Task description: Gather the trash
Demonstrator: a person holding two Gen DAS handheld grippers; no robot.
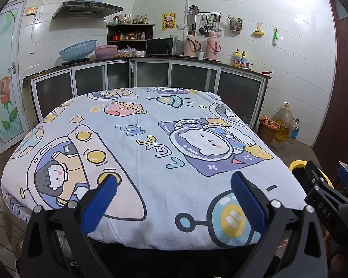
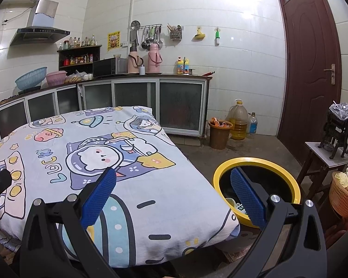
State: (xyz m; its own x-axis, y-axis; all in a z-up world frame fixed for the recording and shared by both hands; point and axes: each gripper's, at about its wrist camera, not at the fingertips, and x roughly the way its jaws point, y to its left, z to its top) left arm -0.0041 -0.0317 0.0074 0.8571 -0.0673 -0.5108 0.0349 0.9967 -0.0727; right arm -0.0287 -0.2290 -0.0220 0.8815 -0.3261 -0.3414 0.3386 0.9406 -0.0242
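Both tools hang released and empty over the near edge of the bench (image 1: 174, 139) — the left tool (image 1: 174, 185) above bare cartoon-print cloth, the right tool (image 2: 174, 183) straddling the corner. Just right of and below it stands the yellow-rimmed bin (image 2: 257, 164), mouth up to receive drops, with scraps of trash (image 2: 237, 206) already inside.
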